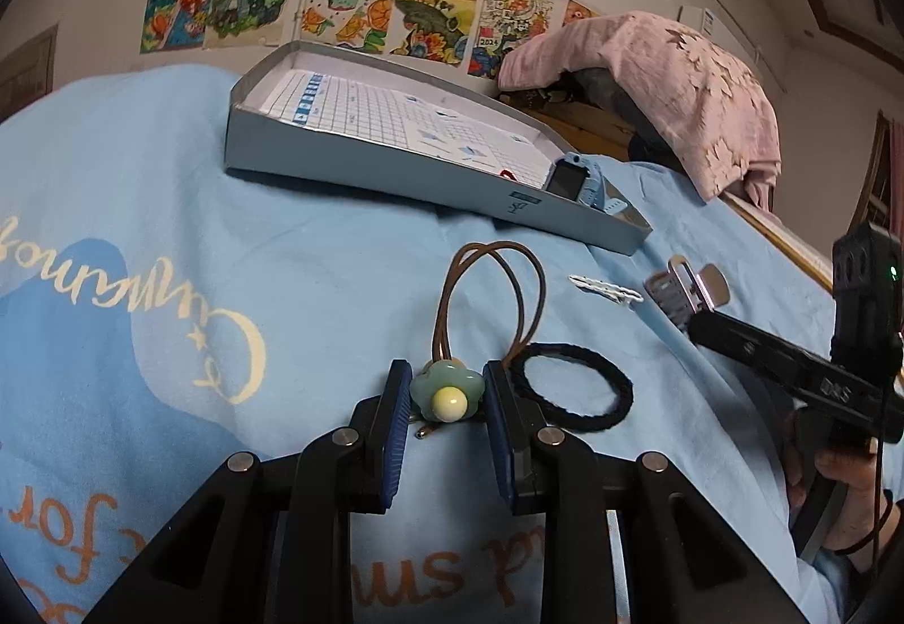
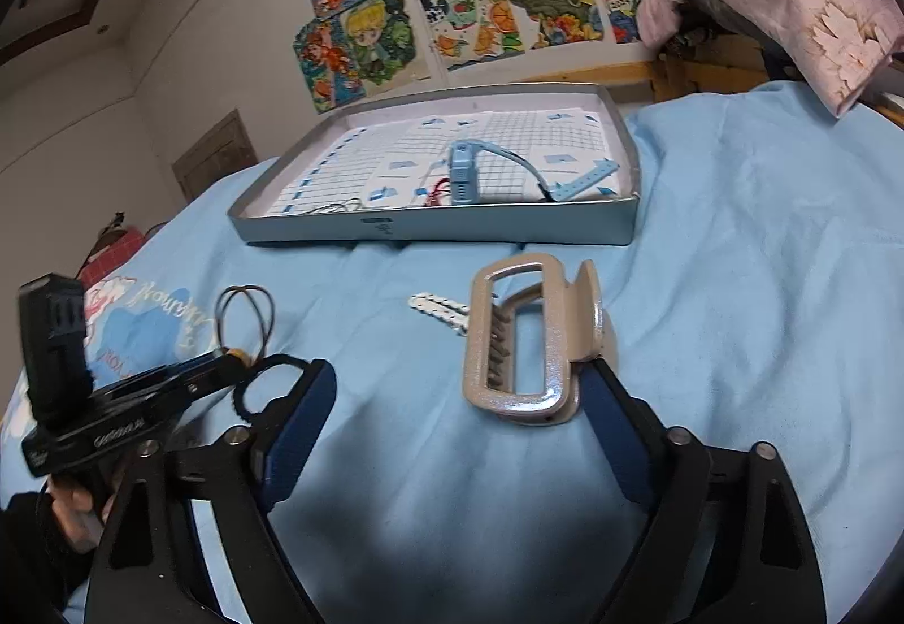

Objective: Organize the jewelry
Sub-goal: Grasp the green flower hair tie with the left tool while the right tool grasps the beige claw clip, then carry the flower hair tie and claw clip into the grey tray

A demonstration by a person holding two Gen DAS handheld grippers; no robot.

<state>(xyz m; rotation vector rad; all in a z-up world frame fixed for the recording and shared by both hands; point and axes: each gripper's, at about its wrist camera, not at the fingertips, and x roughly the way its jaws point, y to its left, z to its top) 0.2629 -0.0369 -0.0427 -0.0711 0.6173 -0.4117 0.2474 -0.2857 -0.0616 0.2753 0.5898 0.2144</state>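
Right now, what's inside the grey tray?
Inside the shallow grey tray: a light blue smartwatch, a small red item, thin wire loops. Its near wall hides anything lower.

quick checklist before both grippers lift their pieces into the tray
1. Left gripper straddles the flower tie: ok, flower sits between the fingers, though contact cannot be told.
2. Right gripper around the claw clip: not ok, fingers wide open, clip lies by the right finger only.
3. Black band clear of the left fingers: cannot tell, it lies right beside one.
4. Tray has free room: ok, the watch takes only part of the floor.
5. White clip out of the way: ok, it lies apart from both grippers.
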